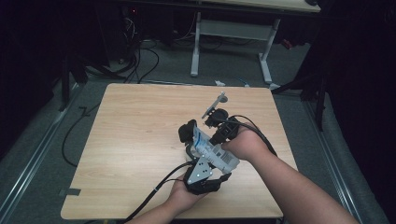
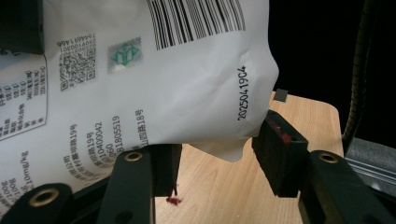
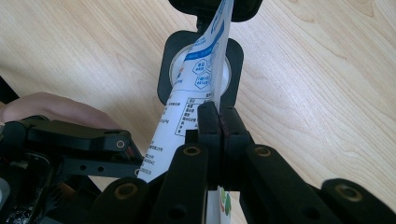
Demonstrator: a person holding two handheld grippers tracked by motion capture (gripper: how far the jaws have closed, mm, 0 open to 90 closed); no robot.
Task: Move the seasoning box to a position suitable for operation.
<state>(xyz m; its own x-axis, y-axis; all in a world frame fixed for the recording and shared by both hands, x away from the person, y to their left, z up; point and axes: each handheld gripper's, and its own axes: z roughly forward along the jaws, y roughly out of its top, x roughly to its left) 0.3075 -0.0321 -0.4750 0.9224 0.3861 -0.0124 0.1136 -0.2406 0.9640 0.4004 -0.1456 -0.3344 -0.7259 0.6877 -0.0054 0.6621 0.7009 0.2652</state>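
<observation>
A white printed pouch (image 1: 212, 151) with a barcode is held above the wooden table (image 1: 135, 140) between both grippers. My right gripper (image 3: 218, 121) is shut on the pouch's thin edge (image 3: 196, 93); in the high view it (image 1: 212, 140) comes in from the right, hand behind it. My left gripper (image 2: 219, 163) stands open, and a puffed corner of the pouch (image 2: 163, 84) hangs between its jaws, close to the right pad (image 2: 278, 149). In the high view the left gripper (image 1: 204, 161) is below the pouch. Whether the pouch touches the pads I cannot tell.
A black rounded-square object with a white round middle (image 3: 175, 65) lies on the table under the pouch, seen in the high view (image 1: 187, 133) too. A small red fleck (image 2: 173, 200) marks the wood. Beyond the far edge stand another table's white legs (image 1: 195, 46) and floor cables.
</observation>
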